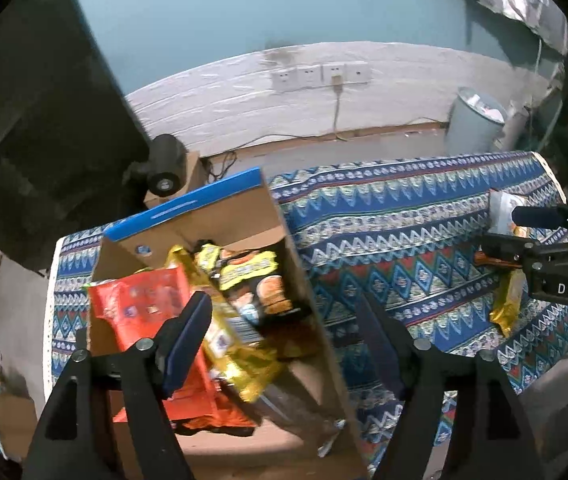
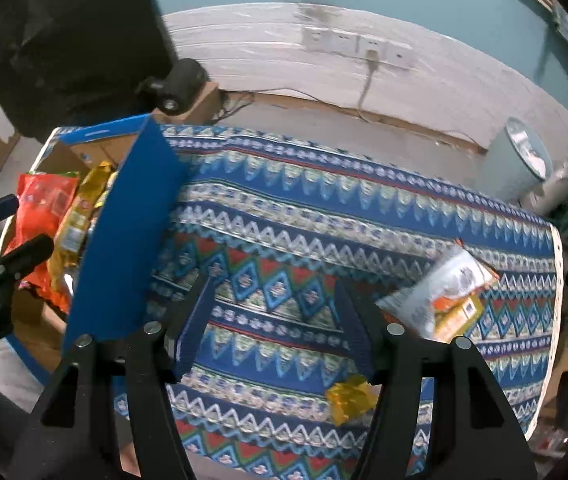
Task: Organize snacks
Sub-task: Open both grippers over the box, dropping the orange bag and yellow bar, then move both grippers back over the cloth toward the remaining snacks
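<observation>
Step in hand, as judged: loading loose snacks into the cardboard box (image 1: 312, 320), which stands at the 9 o'clock end of the patterned surface (image 2: 324, 216). The box already holds an orange-red packet (image 1: 140, 300), a yellow packet (image 1: 240, 364) and a dark packet (image 1: 260, 284), all leaning upright. The left gripper (image 1: 284, 344) is poised above the open box, jaws wide with nothing between them; the yellow packet lies just below its left finger (image 1: 188, 332), and contact cannot be confirmed. The right gripper (image 2: 272, 328) hovers over the surface, angled downward, jaws wide and empty. Two items are outstanding: a white-and-orange packet (image 2: 444, 292) toward 3 o'clock and a small gold packet (image 2: 350, 398) just beside the right finger (image 2: 354, 332). The next move likely calls for the right gripper to descend, straddle the gold packet and close.
</observation>
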Demonstrator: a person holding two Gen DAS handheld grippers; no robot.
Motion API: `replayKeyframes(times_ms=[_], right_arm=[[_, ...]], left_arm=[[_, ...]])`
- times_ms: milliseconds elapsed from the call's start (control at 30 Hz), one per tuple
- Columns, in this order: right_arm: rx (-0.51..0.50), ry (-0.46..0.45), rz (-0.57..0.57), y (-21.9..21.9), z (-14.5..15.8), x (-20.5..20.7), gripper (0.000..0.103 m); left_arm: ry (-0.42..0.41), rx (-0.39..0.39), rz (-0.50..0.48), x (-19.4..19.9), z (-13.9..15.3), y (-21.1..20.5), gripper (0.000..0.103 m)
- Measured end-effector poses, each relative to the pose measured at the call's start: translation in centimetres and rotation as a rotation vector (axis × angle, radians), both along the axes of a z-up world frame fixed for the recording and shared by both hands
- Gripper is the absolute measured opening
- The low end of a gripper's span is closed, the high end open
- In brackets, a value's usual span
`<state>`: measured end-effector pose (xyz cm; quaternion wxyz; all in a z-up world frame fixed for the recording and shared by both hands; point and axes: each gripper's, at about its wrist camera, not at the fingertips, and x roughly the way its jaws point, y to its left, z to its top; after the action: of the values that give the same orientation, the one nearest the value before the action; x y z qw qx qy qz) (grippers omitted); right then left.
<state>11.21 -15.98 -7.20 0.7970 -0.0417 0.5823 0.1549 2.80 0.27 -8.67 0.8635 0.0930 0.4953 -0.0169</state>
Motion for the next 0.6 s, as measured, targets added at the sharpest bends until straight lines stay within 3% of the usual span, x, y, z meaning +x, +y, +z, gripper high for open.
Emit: replayKeyframes(times_ms=[200,400,600], right_arm=[[0.003,0.005,-0.061,-3.3,-0.5,-0.5,0.075],[-0.022,0.038,-0.111,-5.9,-2.3,-0.9,0.075],[-0.111,0.093,-0.174,-8.5,-5.6,-1.7,0.075]], left_arm=[[0.015,0.008,-0.043,0.3,-0.7,-2.9,0.081],[0.055,-0.003,-0.081,0.9,-2.5,-6.0,0.081],[0.096,-0.004,-0.12,1.5,-4.8,-8.8,0.081]])
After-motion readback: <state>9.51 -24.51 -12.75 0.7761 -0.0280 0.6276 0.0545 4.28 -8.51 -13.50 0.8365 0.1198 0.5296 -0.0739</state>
